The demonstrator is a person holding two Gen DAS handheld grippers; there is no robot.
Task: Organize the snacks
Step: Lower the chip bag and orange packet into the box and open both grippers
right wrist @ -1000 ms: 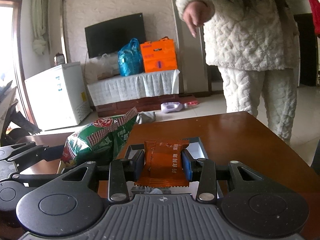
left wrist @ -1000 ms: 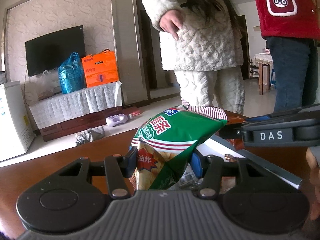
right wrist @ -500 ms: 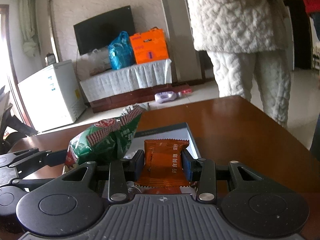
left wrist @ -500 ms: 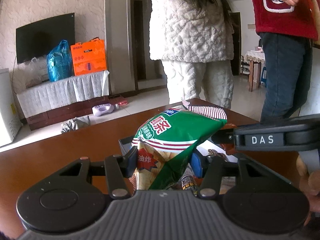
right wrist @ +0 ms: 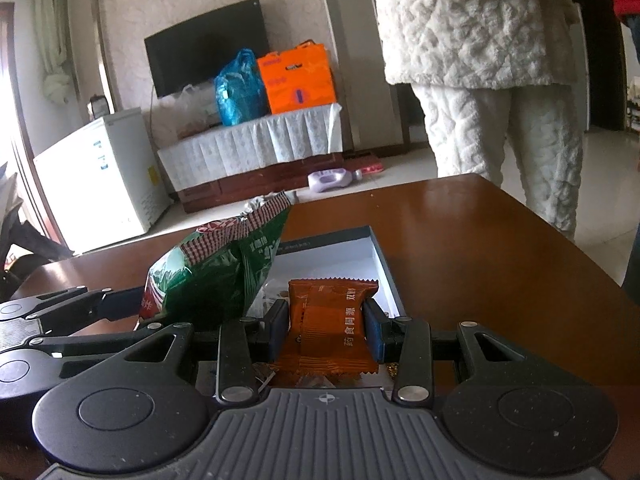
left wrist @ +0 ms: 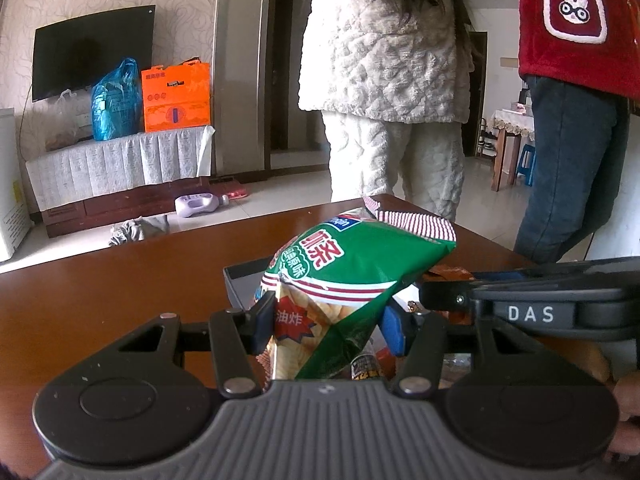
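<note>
My left gripper [left wrist: 328, 326] is shut on a green chip bag [left wrist: 352, 276] with a red-striped top, held over a shallow grey box [left wrist: 240, 280] on the brown table. The right gripper [right wrist: 326, 330] is shut on a small orange snack packet [right wrist: 328, 320], also above the box [right wrist: 384, 268], whose white inside shows. In the right wrist view the green bag [right wrist: 216, 276] and the left gripper's fingers [right wrist: 100, 304] sit to the left. The right gripper's body [left wrist: 532, 312], marked DAS, crosses the left wrist view on the right. Several small wrapped snacks lie in the box under the grippers.
Two people stand at the table's far side, one in white quilted clothes [left wrist: 392, 80], one in a red top [left wrist: 576, 40]. Behind are a TV stand with an orange bag [left wrist: 176, 96] and a blue bag [left wrist: 112, 100], and a white chest freezer [right wrist: 100, 176].
Both grippers have sunk slightly toward the box with their snacks still held. The views swung a little, and the person in white lowered a hand out of sight.
</note>
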